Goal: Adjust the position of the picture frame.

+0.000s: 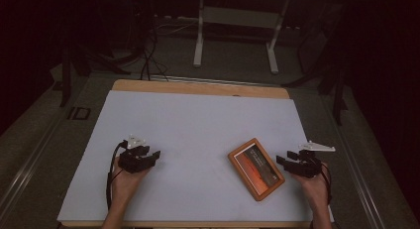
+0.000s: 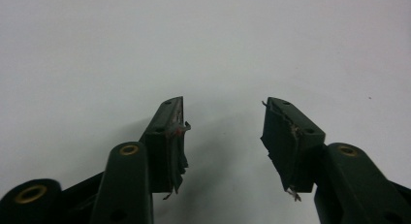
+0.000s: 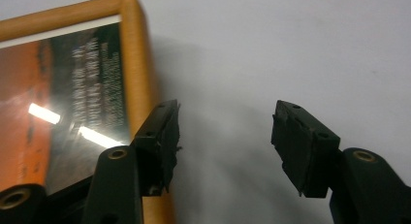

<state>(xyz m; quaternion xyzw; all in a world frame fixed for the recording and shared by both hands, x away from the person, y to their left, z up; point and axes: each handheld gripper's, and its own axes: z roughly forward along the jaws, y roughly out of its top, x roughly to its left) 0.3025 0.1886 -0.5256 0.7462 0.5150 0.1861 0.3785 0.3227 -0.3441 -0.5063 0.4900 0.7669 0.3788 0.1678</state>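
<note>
White table cover point(image 1: 198, 135), dim room, 2 grippers at rest height.
The picture frame point(image 1: 256, 168) lay flat near the table's right front edge. The right gripper point(image 3: 225, 136) stood just beside its long side, jaws wide, holding nothing. The left gripper point(image 2: 224, 136) was well apart, jaws wide and empty.
</note>
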